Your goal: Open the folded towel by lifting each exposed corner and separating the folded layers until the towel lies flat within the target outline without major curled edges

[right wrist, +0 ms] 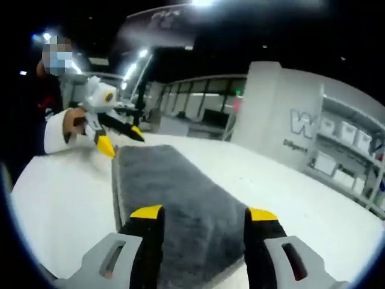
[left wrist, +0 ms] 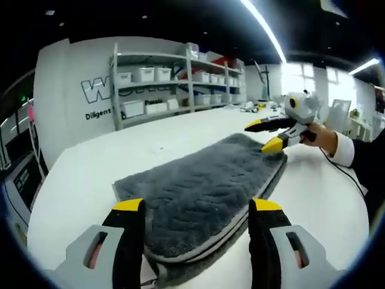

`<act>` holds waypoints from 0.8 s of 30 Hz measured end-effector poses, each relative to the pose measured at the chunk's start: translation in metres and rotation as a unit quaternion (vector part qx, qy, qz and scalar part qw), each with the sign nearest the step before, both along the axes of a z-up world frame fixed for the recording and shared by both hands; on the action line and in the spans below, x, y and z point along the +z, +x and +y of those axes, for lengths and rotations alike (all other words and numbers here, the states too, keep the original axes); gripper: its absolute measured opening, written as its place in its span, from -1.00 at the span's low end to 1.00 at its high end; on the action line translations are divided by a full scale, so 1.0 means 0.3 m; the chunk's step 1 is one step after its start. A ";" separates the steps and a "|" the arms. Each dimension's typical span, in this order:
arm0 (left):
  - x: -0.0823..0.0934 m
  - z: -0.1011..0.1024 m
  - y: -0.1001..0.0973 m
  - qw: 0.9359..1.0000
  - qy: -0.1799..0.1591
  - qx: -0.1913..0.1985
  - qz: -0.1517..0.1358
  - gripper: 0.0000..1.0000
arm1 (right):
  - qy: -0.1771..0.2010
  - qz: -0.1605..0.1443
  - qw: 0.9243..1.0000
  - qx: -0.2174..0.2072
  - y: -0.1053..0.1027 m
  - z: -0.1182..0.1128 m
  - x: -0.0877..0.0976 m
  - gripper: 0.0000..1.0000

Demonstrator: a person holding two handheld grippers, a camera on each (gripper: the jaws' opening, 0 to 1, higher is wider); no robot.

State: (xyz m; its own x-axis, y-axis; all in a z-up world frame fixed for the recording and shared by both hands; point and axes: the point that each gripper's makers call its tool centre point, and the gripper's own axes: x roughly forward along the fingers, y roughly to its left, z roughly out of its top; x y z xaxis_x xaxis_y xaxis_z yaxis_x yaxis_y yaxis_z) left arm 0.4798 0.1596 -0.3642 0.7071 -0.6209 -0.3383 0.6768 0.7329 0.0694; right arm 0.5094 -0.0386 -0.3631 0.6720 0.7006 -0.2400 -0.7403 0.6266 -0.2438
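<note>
Left gripper view: towel (left wrist: 198, 186) folded on desk (left wrist: 78, 180) | my left tool (left wrist: 195, 208) wide over near end | right tool (right wrist: 201, 215) wide too | plush, limp, light; I'd pinch top-layer corner.

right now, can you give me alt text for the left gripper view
A grey towel, folded in layers, lies on a white table, with the left tongs open just above its near edge. The right tongs, held in a hand, are open at the towel's far corner, with shelves of bins behind.
</note>
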 end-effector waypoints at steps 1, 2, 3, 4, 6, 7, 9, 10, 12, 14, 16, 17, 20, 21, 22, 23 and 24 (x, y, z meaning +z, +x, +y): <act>0.000 0.000 -0.001 1.000 0.003 -0.001 -0.001 0.40 | -0.003 -0.012 1.000 -0.007 0.009 -0.012 0.007 -0.02; -0.001 0.001 -0.001 1.000 0.005 0.000 -0.002 0.40 | -0.005 -0.027 1.000 -0.012 0.017 -0.021 0.018 -0.04; -0.002 0.002 -0.001 1.000 0.006 0.001 -0.002 0.41 | 0.000 -0.026 1.000 -0.017 0.020 -0.029 0.025 -0.07; -0.003 0.002 -0.001 1.000 0.007 0.001 -0.001 0.42 | 0.011 -0.025 0.999 -0.024 0.028 -0.038 0.034 -0.09; -0.005 0.007 0.000 1.000 0.012 0.004 -0.001 0.43 | 0.023 -0.018 0.999 -0.034 0.042 -0.054 0.043 -0.12; -0.004 0.010 0.001 1.000 0.015 0.004 -0.004 0.44 | 0.026 -0.019 0.999 -0.038 0.049 -0.062 0.045 -0.14; 0.003 0.017 0.004 0.999 0.028 0.005 -0.018 0.46 | 0.030 -0.019 0.998 -0.043 0.062 -0.076 0.043 -0.15; 0.006 0.018 0.004 0.999 0.032 0.004 -0.023 0.48 | 0.031 -0.024 0.998 -0.047 0.070 -0.084 0.043 -0.19; 0.008 0.021 0.004 0.999 0.032 0.003 -0.024 0.50 | 0.021 -0.051 0.997 -0.045 0.090 -0.099 0.051 -0.24; 0.013 0.026 0.002 0.999 0.030 0.001 -0.024 0.52 | 0.003 -0.066 0.997 -0.047 0.109 -0.133 0.044 -0.24; 0.024 0.042 0.003 0.999 0.029 0.003 -0.029 0.53 | 0.006 -0.068 0.997 -0.045 0.115 -0.164 0.044 -0.24; 0.026 0.047 0.003 0.999 0.027 0.004 -0.029 0.53 | 0.008 -0.070 0.996 -0.046 0.118 -0.181 0.045 -0.24; 0.023 0.062 0.006 0.999 0.024 0.006 -0.026 0.53 | 0.011 -0.071 0.996 -0.047 0.131 -0.219 0.044 -0.23; 0.022 0.069 0.008 0.999 0.023 0.008 -0.024 0.54 | 0.011 -0.074 0.996 -0.042 0.131 -0.227 0.045 -0.23; 0.024 0.074 0.009 0.999 0.020 0.010 -0.024 0.54 | 0.011 -0.076 0.996 -0.039 0.132 -0.230 0.047 -0.22; 0.025 0.078 0.009 1.000 0.015 0.011 -0.022 0.53 | 0.011 -0.077 0.996 -0.033 0.131 -0.233 0.049 -0.22; 0.025 0.079 0.008 1.000 0.012 0.011 -0.020 0.53 | 0.012 -0.076 0.997 -0.026 0.132 -0.237 0.047 -0.22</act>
State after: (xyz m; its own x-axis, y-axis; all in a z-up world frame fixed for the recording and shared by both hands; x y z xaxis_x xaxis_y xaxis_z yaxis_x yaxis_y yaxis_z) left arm 0.4822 0.1834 -0.3568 0.7332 -0.5978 -0.3240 0.6575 0.7448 0.1138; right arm 0.5490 -0.1098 -0.3490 0.7355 0.6675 -0.1160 -0.6615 0.6706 -0.3356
